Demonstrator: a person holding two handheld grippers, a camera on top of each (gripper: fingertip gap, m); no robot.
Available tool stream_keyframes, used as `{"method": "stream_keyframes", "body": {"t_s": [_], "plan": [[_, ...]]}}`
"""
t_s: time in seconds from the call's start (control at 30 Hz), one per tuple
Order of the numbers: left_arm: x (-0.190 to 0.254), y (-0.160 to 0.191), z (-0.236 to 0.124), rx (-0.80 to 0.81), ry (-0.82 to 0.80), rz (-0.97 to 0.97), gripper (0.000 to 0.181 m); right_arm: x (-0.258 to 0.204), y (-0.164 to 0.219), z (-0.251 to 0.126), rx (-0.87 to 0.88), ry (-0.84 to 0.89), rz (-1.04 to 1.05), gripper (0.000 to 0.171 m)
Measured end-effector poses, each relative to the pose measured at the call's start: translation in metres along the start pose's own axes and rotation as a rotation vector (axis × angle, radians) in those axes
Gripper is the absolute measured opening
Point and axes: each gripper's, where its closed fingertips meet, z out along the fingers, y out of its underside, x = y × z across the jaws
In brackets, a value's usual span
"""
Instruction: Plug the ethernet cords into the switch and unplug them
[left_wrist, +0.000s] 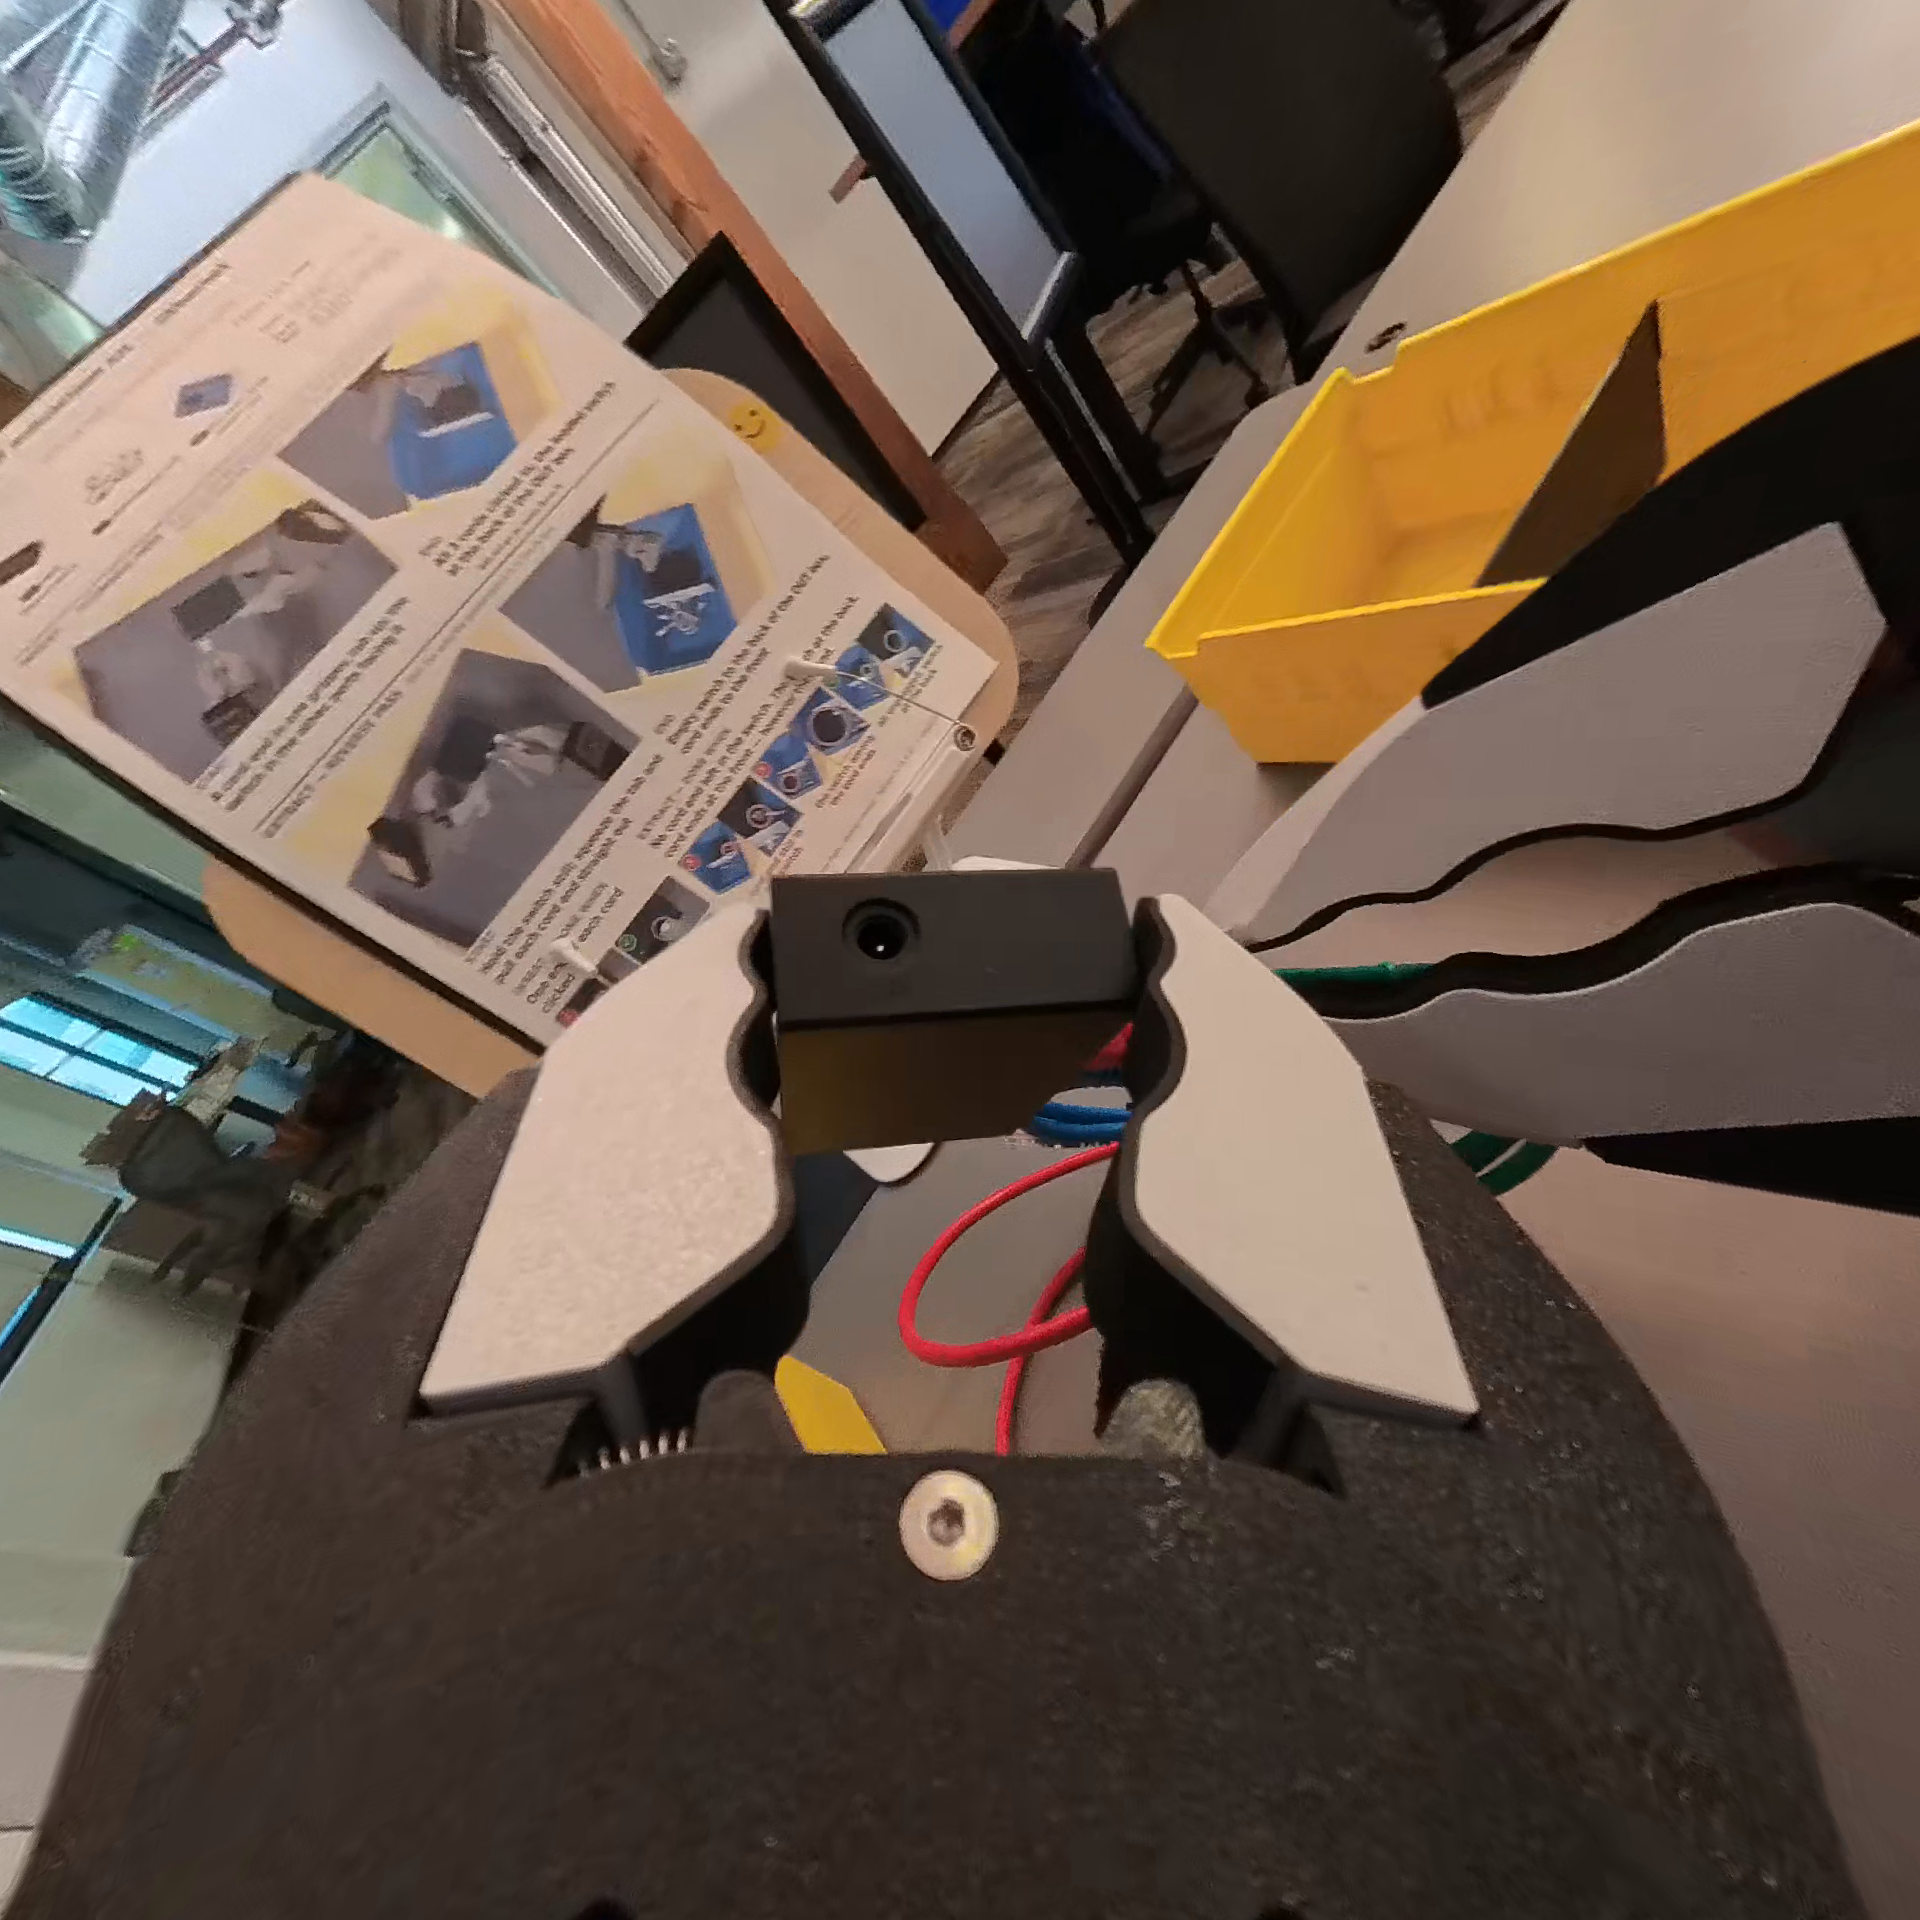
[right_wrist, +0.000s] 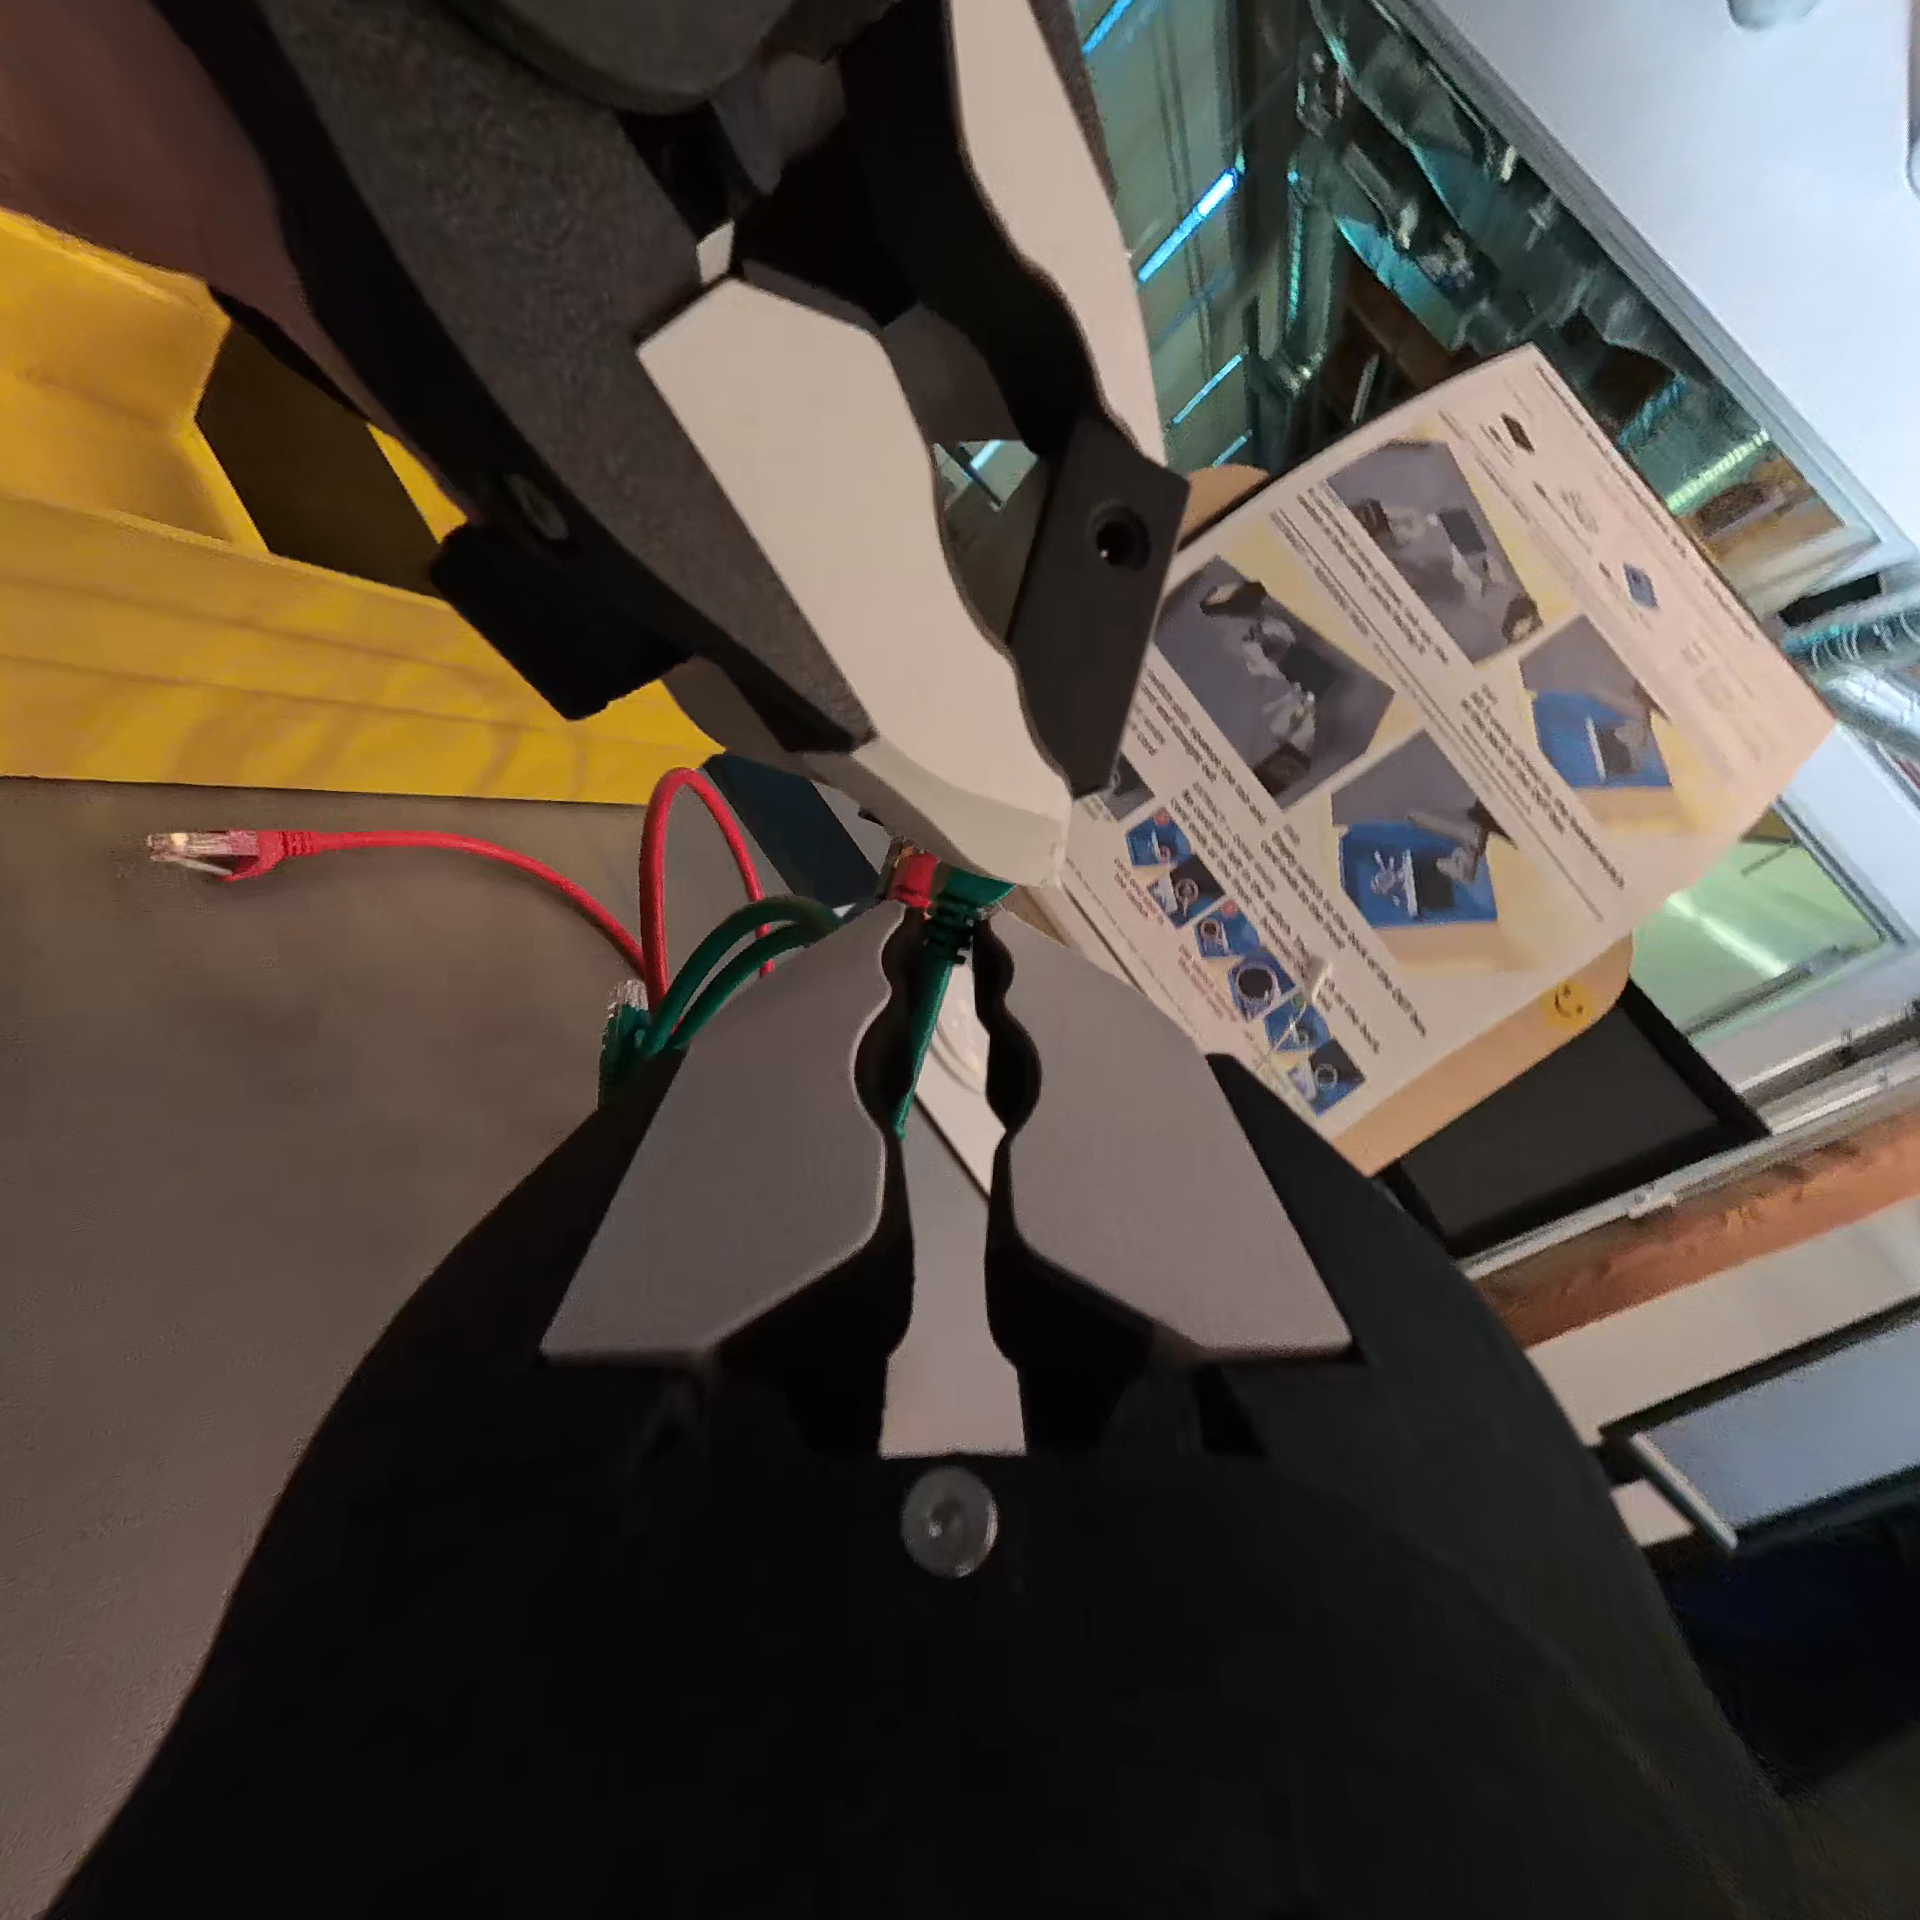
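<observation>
My left gripper (left_wrist: 951, 987) is shut on the small black switch (left_wrist: 914, 1070) and holds it above the grey table, its round socket facing away from me. In the right wrist view the left gripper (right_wrist: 1049, 748) and the switch (right_wrist: 1101, 613) show from the side. My right gripper (right_wrist: 940, 940) is shut on the green cord (right_wrist: 935, 997) just behind its plug, right at the switch's underside. A red plug (right_wrist: 914, 873) sits at the switch beside it. The red cord's (right_wrist: 468, 847) free end lies on the table. A blue cord (left_wrist: 1081, 1117) shows behind the switch. Whether the green plug is seated is hidden.
A yellow bin (left_wrist: 1351, 582) stands on the grey table (right_wrist: 260, 1143) close behind the grippers. An instruction sheet on a board (left_wrist: 468, 644) stands upright past the switch. The green cord's other end (right_wrist: 623, 1029) and a red loop (left_wrist: 966, 1299) lie under the grippers.
</observation>
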Motion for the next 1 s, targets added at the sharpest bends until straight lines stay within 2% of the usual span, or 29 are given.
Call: {"method": "stream_keyframes", "body": {"t_s": [0.17, 0.4, 0.6, 0.7, 0.8, 1.0], "plan": [[0.013, -0.009, 0.006, 0.018, -0.059, 0.126, 0.065, 0.002, 0.014, -0.009, 0.002, 0.049, 0.098, 0.009], [0.02, -0.028, 0.003, 0.114, -0.126, 0.172, 0.065, 0.009, 0.013, -0.019, 0.052, 0.079, 0.191, 0.01], [0.025, -0.032, 0.004, 0.123, -0.157, 0.218, 0.065, 0.01, 0.017, -0.021, 0.099, 0.042, 0.271, 0.009], [0.025, -0.035, 0.005, 0.145, -0.156, 0.174, 0.065, 0.015, 0.017, -0.025, 0.093, 0.082, 0.175, 0.009], [0.031, -0.025, 0.011, 0.095, -0.109, 0.116, 0.065, 0.014, 0.026, -0.027, 0.007, 0.1, 0.019, 0.009], [0.062, 0.0, 0.015, -0.018, -0.034, 0.024, 0.065, -0.011, 0.05, -0.04, -0.16, 0.041, -0.143, 0.009]]}}
